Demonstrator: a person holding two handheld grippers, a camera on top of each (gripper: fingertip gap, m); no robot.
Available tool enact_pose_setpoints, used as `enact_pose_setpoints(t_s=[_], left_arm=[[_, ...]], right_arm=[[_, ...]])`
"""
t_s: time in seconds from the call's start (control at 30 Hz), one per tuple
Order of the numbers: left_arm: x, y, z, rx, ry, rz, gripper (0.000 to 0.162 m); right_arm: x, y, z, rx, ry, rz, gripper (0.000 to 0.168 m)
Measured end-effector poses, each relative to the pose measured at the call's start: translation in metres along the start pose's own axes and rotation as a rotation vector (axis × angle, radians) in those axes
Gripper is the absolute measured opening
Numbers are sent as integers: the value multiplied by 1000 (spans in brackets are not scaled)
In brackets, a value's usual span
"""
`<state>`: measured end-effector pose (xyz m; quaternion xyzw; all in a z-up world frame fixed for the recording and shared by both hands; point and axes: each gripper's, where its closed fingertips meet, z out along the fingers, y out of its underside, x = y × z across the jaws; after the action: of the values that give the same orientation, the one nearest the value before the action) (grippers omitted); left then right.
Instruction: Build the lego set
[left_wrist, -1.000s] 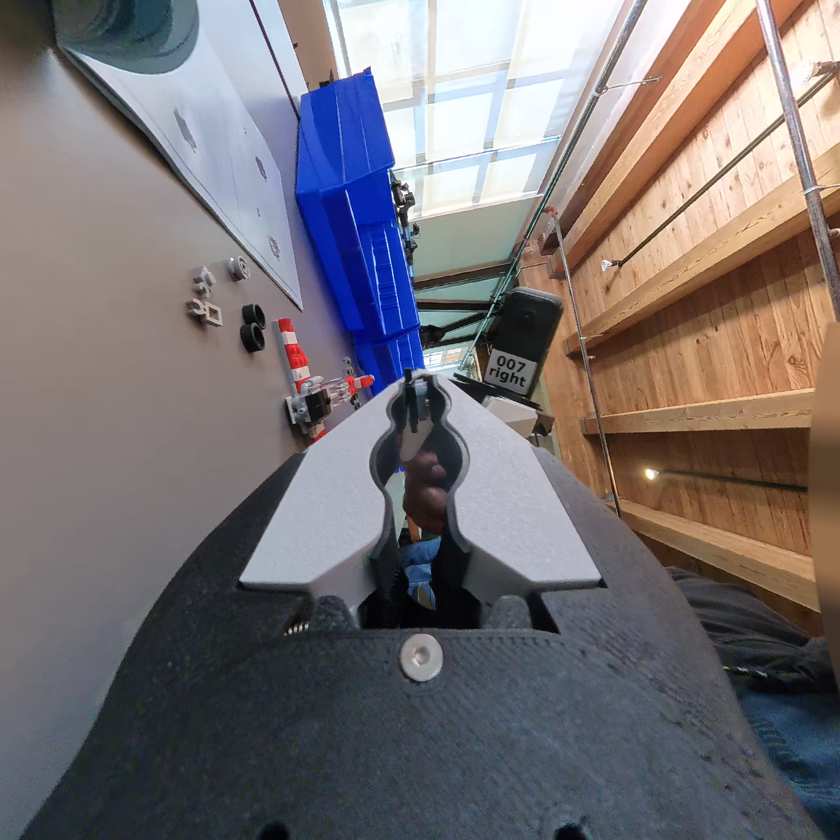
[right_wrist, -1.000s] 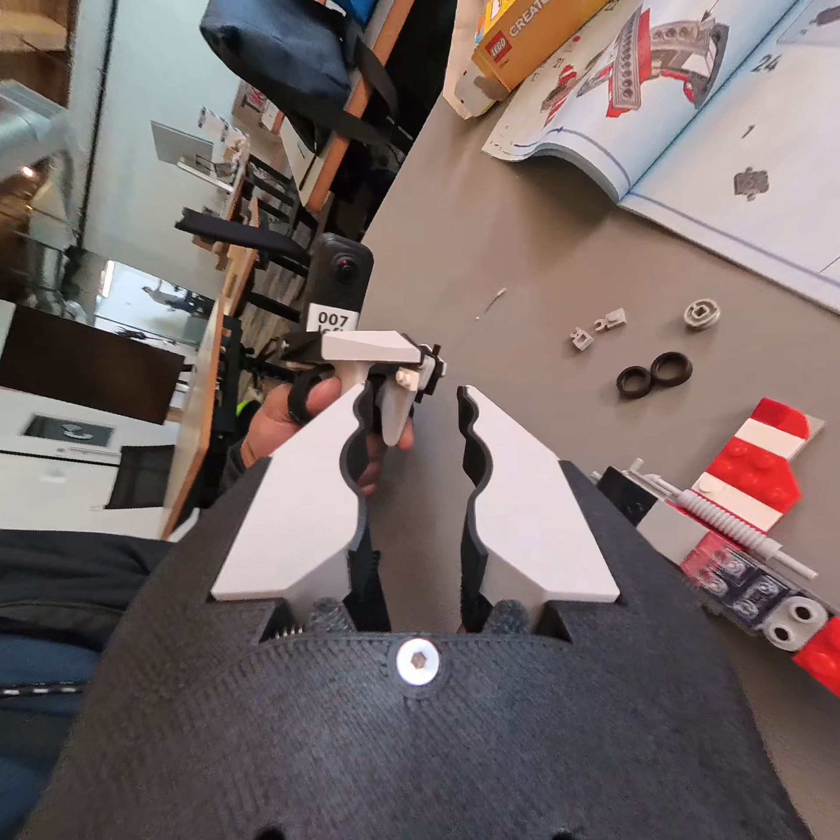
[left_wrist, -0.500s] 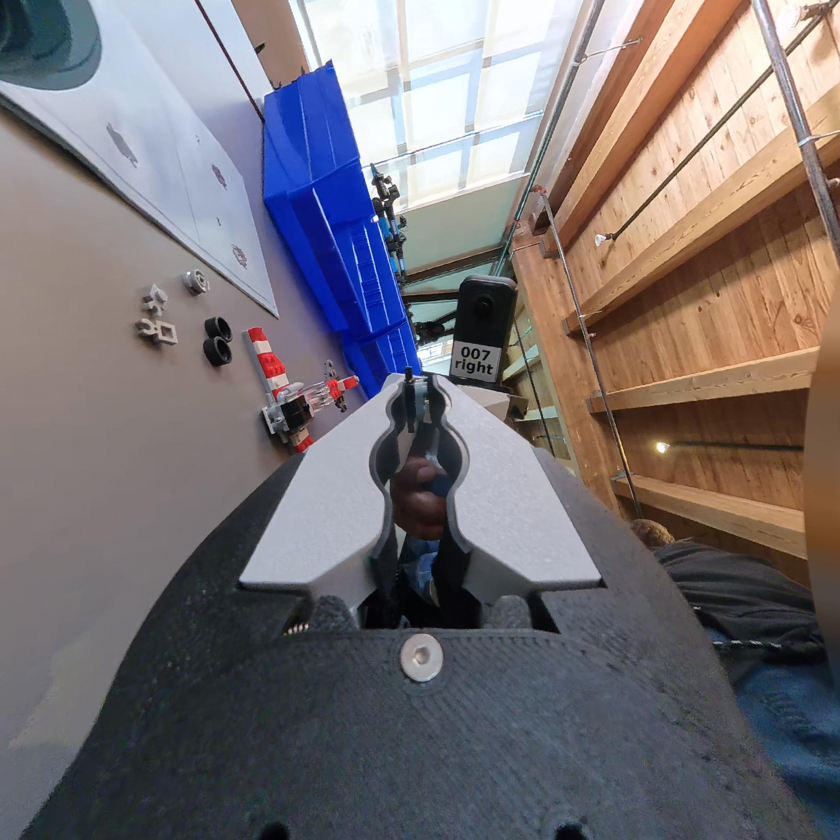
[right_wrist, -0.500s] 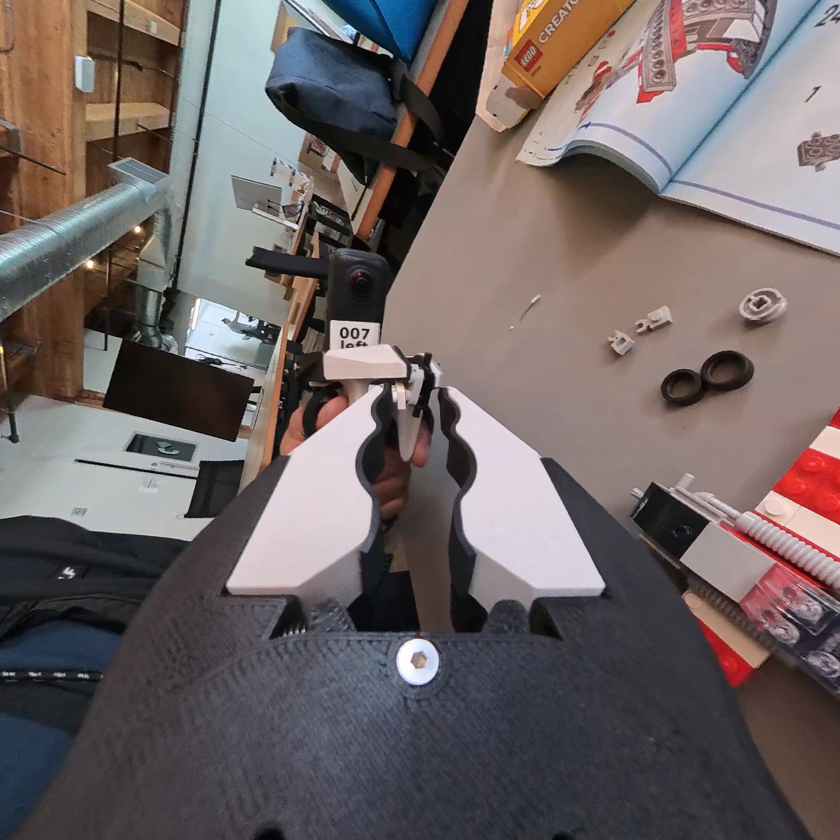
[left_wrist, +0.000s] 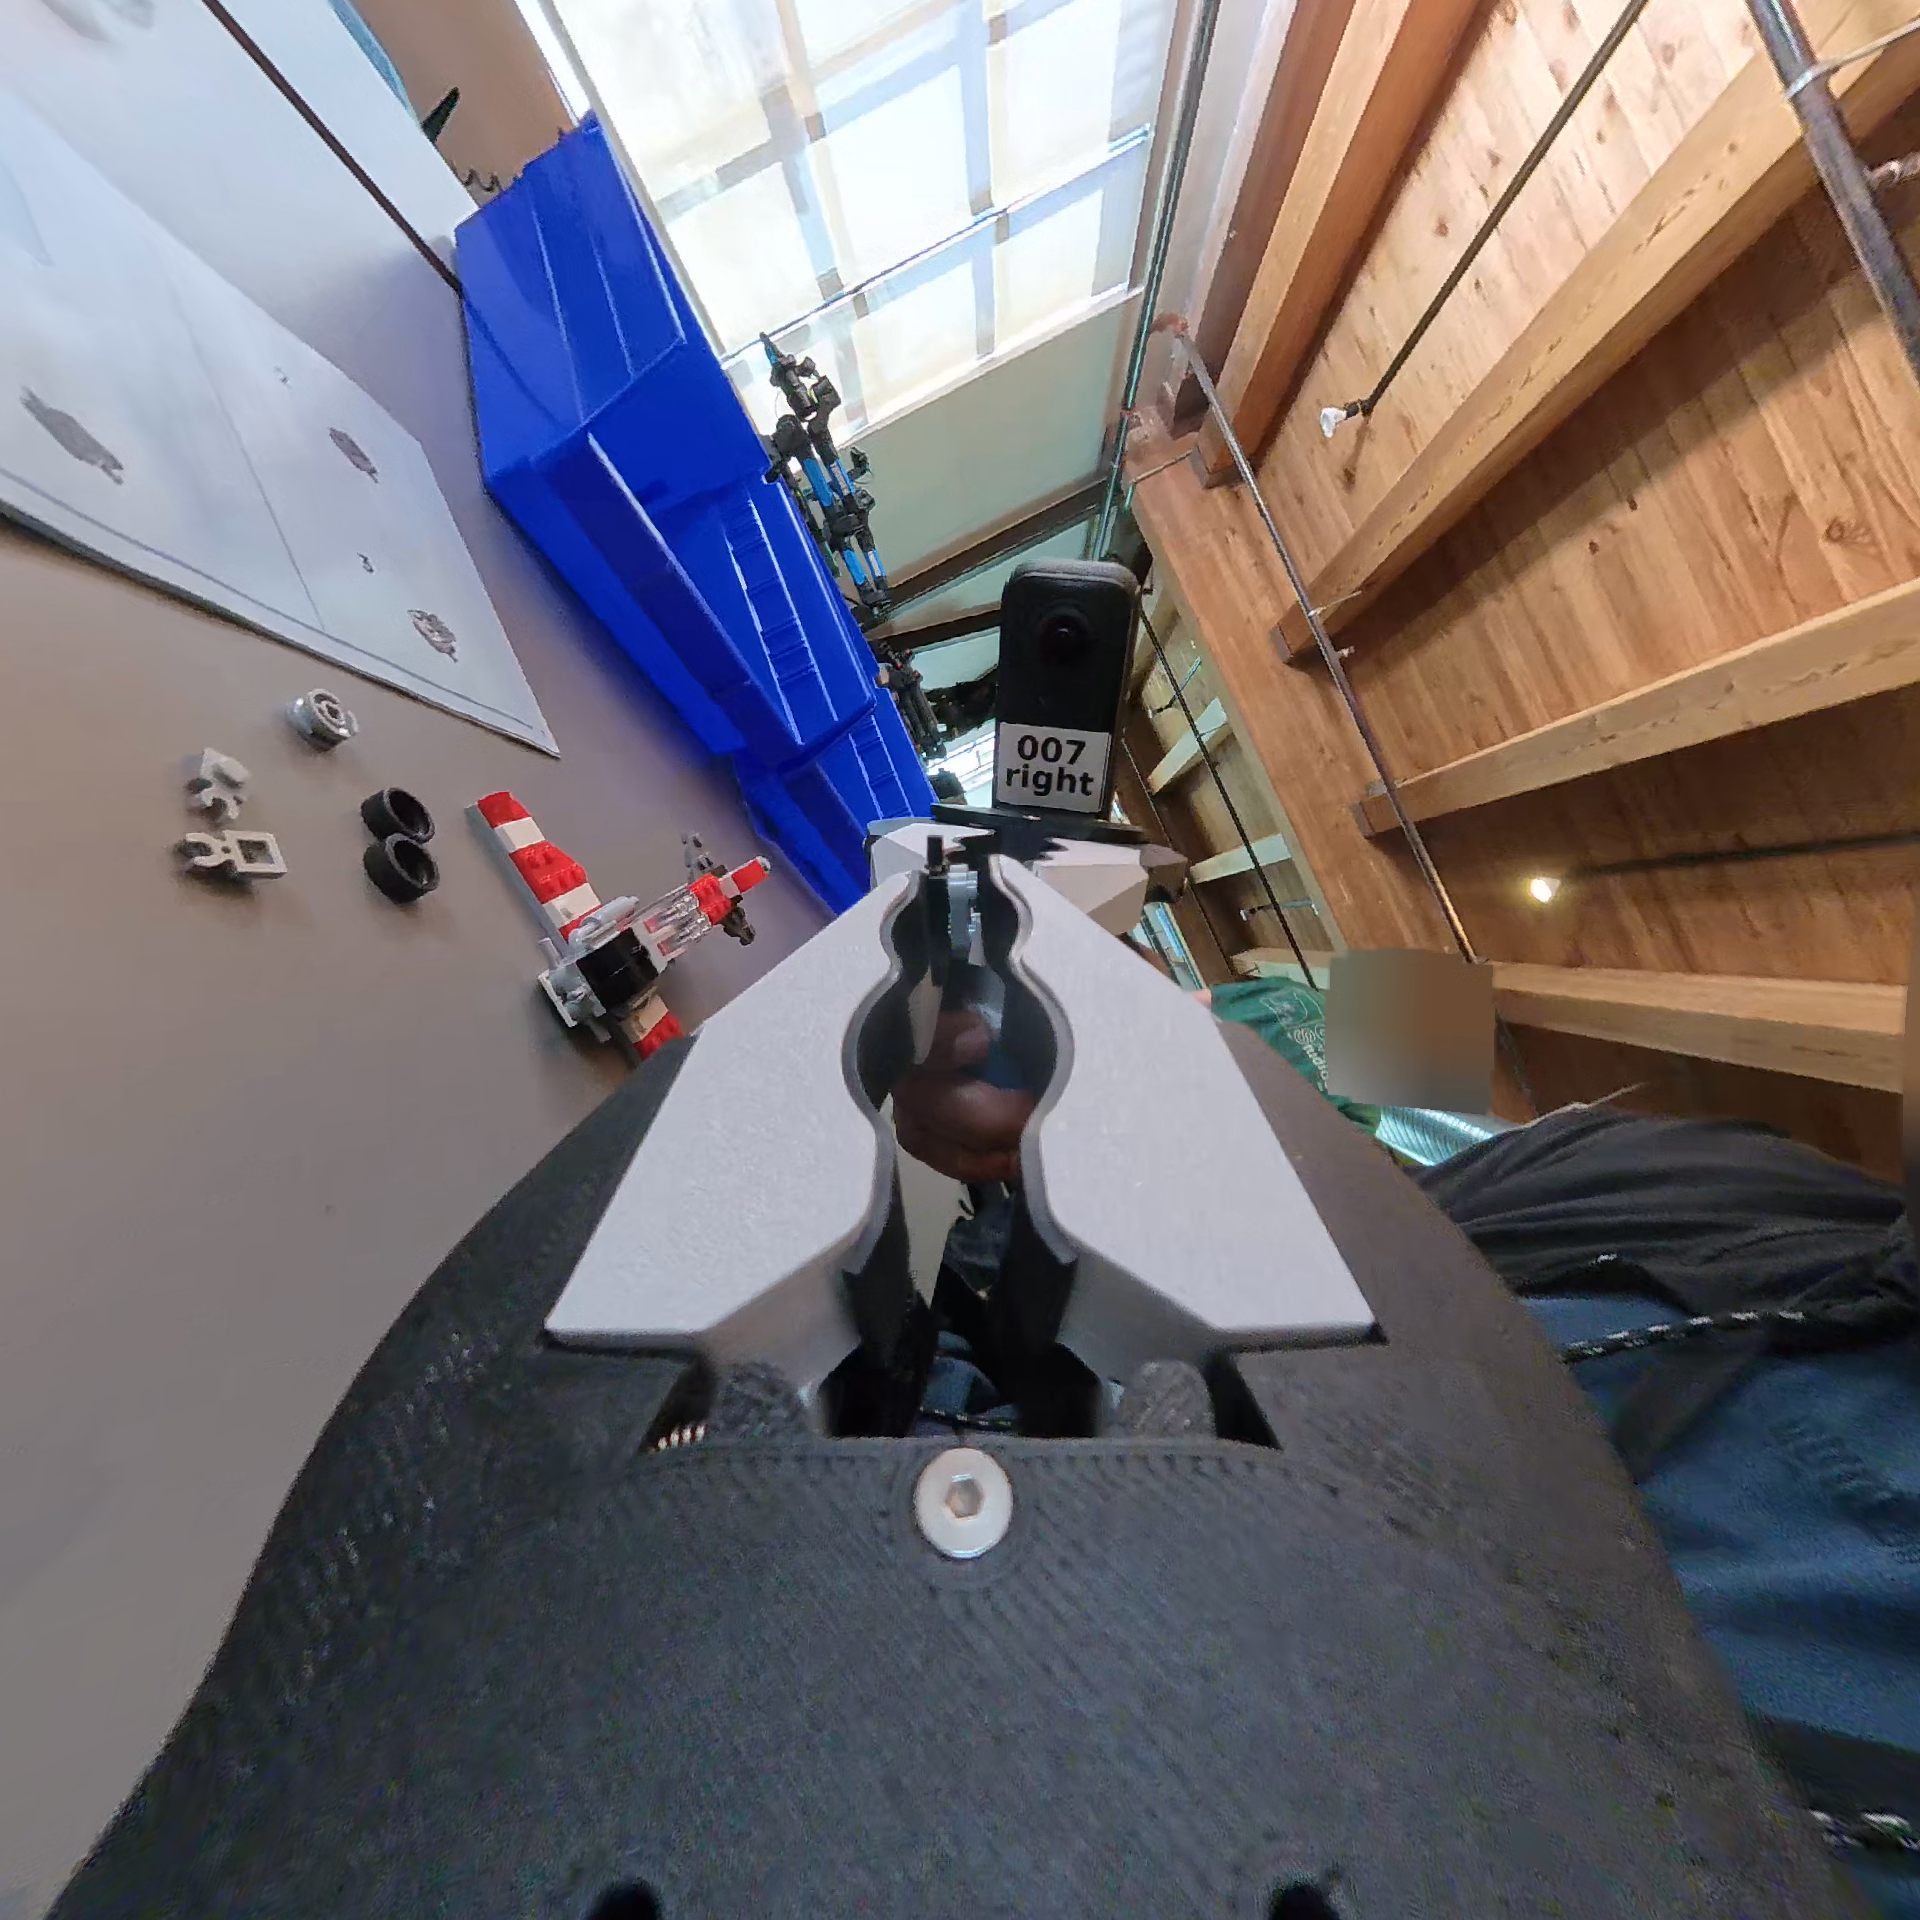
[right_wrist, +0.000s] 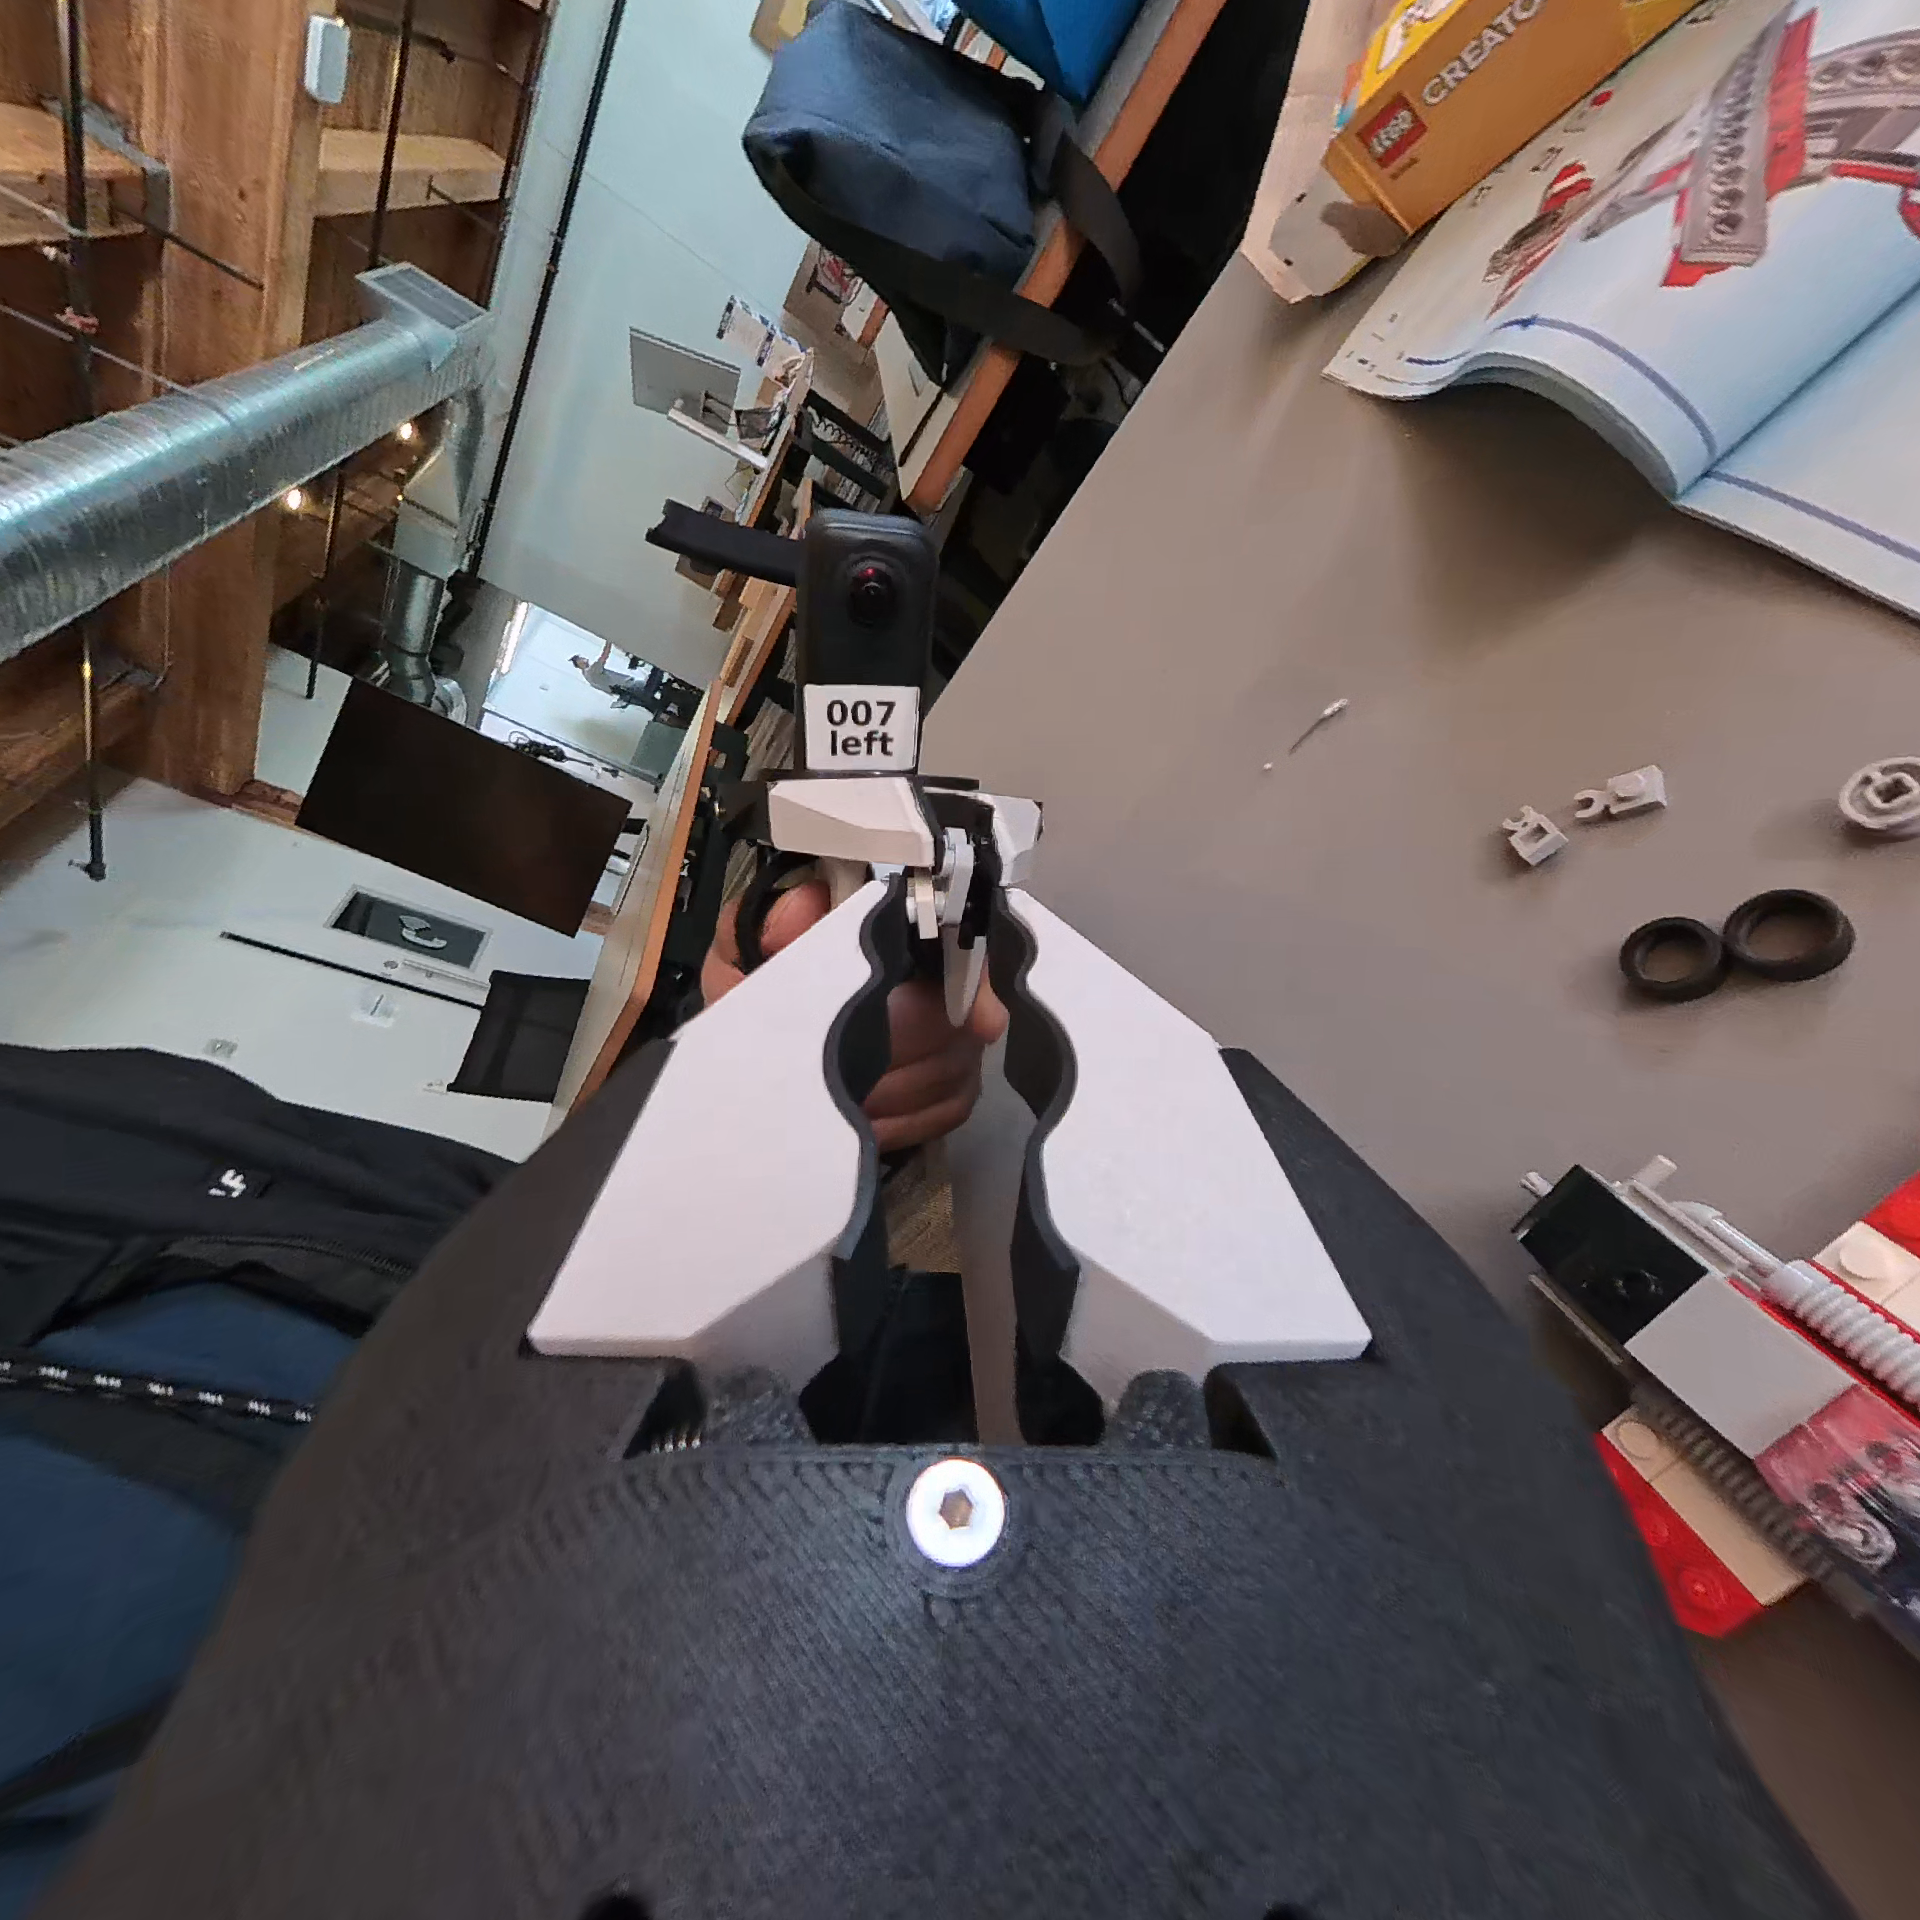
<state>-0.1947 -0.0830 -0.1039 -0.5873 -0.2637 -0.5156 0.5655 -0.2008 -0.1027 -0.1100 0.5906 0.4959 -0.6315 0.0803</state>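
My left gripper (left_wrist: 954, 885) is shut on a small grey-and-black lego piece (left_wrist: 962, 902) and holds it in the air beside the grey table (left_wrist: 208, 1195). My right gripper (right_wrist: 940, 902) faces it tip to tip and is shut on the same piece (right_wrist: 928, 900). Each view shows the other gripper just beyond the piece, with a hand behind it. The part-built red, white and black model (left_wrist: 623, 940) lies on the table; it also shows in the right wrist view (right_wrist: 1756, 1392).
Two black tyres (right_wrist: 1735, 940), two small grey clips (right_wrist: 1584, 816) and a grey round piece (right_wrist: 1886, 795) lie on the table. An open instruction booklet (right_wrist: 1714, 364) and a yellow box (right_wrist: 1455, 125) lie farther off. Blue bins (left_wrist: 644, 499) stand behind the model. Only a small space, under 4 cm, lies between the two pairs of fingers.
My right gripper has come up to the piece in my left gripper and its fingers have shut on it. Both grippers have lifted slightly away from the table.
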Motion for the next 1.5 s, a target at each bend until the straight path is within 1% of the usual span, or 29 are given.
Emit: enact_pose_setpoints(t_s=[0.23,0.4,0.6,0.77,1.0,1.23,1.5], left_arm=[[9,-1,1,-3,22,66,9],[22,-1,1,-12,75,105,9],[39,-1,0,-9,179,100,22],[50,0,-4,-15,251,108,24],[73,12,-10,-63,312,271,23],[86,22,-14,-99,331,387,19],[99,32,-17,-138,351,482,17]], right_arm=[[-7,-3,-2,9,1,-45,13],[-19,-4,-4,1,-10,-98,13],[-28,-5,-7,-10,4,-159,13],[-38,-4,-7,-27,-4,-209,14],[-63,3,-10,-45,-75,-302,14],[-79,10,-12,-53,-137,-315,14],[-94,19,-15,-90,-202,-312,13]])
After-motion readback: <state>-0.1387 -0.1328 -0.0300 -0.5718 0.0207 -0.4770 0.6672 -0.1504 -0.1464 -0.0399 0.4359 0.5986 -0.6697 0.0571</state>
